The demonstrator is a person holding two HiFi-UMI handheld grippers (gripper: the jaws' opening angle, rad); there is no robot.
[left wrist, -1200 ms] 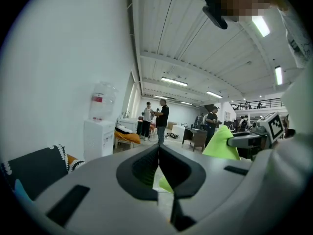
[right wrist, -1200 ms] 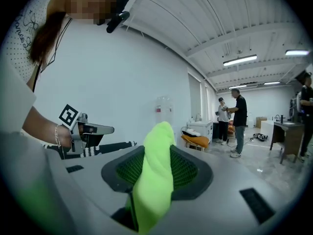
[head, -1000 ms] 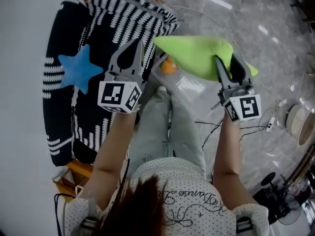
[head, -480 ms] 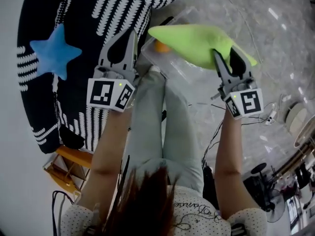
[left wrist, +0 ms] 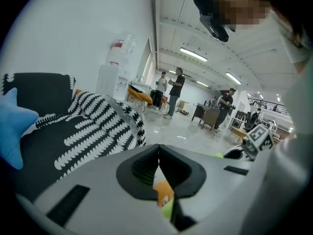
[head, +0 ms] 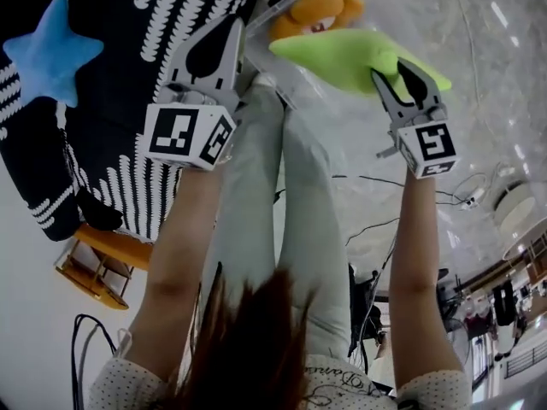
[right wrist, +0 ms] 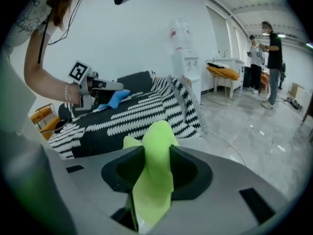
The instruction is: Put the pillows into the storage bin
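A lime-green pillow [head: 338, 54] hangs over a clear storage bin [head: 295, 88] on the floor, and my right gripper [head: 389, 65] is shut on its near edge. In the right gripper view the green fabric [right wrist: 155, 155] fills the gap between the jaws. An orange pillow [head: 320, 11] lies in the bin beneath it. My left gripper [head: 232, 26] is shut and holds nothing, beside the bin's left side, and the orange pillow [left wrist: 164, 195] shows just beyond its jaws. A blue star pillow [head: 47, 54] rests on the black-and-white striped couch cover [head: 128, 135].
The person's legs [head: 273, 195] stand between the grippers, right against the bin. An orange stool [head: 94, 263] is at the lower left. Cables [head: 367, 186] and a white fan [head: 513, 203] lie on the marble floor to the right. A water dispenser [left wrist: 115, 77] stands behind the couch, and people stand far off.
Both grippers have dropped toward the bin, the right one carrying the green pillow down. The head view tipped forward, and the orange pillow in the bin came into full view.
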